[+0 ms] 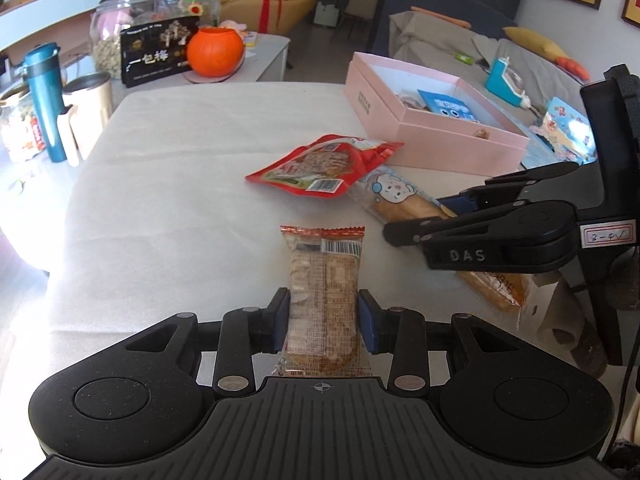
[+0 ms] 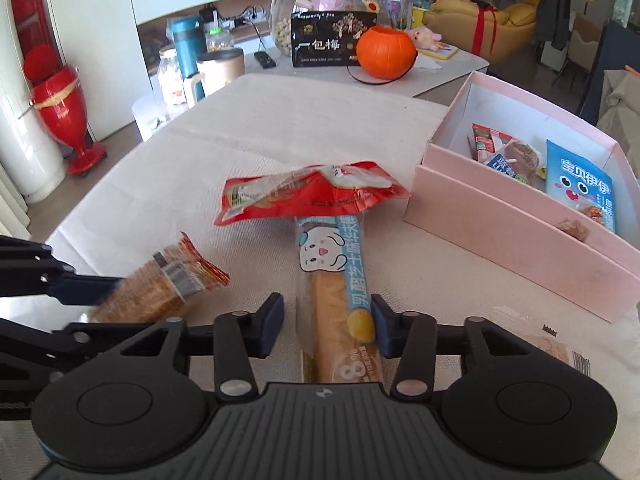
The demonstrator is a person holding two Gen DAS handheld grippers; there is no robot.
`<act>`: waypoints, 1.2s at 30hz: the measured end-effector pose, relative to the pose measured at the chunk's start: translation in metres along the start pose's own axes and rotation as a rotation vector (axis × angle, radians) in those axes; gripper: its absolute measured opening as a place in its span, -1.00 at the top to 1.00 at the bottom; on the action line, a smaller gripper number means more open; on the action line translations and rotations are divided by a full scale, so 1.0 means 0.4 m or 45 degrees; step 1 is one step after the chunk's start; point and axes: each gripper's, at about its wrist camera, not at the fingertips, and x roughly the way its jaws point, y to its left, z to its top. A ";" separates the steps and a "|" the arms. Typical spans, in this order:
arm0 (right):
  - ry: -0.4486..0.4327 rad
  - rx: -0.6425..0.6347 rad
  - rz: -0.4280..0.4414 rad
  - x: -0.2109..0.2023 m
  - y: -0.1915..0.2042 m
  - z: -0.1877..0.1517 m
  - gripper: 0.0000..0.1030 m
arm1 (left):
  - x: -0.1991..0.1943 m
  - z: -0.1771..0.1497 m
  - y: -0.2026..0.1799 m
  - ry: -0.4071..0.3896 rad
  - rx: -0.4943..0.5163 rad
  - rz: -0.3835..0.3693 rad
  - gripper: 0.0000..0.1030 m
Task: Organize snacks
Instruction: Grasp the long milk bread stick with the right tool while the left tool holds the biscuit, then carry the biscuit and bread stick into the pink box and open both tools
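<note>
My left gripper [image 1: 324, 320] is shut on a brown cracker pack [image 1: 324, 272], both blue pads pressing its sides just above the white tablecloth; the right wrist view shows that pack [image 2: 160, 288] blurred at the left. My right gripper [image 2: 328, 324] straddles a long bread stick pack [image 2: 336, 280] printed with a cartoon animal. Its right pad touches the wrapper and a small gap shows at the left pad, so it is open. A red pouch [image 2: 308, 196] lies across the bread's far end. The open pink box [image 2: 500, 232] holding several snacks stands at the right.
Another wrapped snack [image 2: 552, 348] lies by my right gripper, near the box. Behind the table are an orange pumpkin bucket [image 2: 386, 54], a black gift box [image 2: 328, 46], a glass jar [image 2: 308, 4], a teal bottle [image 1: 44, 96] and a beige mug [image 1: 90, 108].
</note>
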 end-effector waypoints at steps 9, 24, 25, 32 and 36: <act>-0.166 0.183 0.088 -0.229 -0.134 0.027 0.47 | -0.029 0.068 -0.063 -0.127 0.040 -0.250 0.22; -0.465 -0.013 -0.361 -0.389 -0.221 0.205 0.47 | 0.246 0.503 -0.160 -0.284 0.030 -0.401 0.15; -0.454 0.031 -0.343 -0.378 -0.236 0.201 0.47 | 0.262 0.492 -0.158 -0.289 0.036 -0.371 0.15; -0.401 0.254 -0.312 -0.336 -0.347 0.175 0.47 | 0.228 0.421 -0.086 -0.300 0.029 -0.321 0.15; -0.438 0.384 -0.262 -0.329 -0.385 0.209 0.52 | 0.194 0.392 -0.054 -0.270 0.022 -0.272 0.15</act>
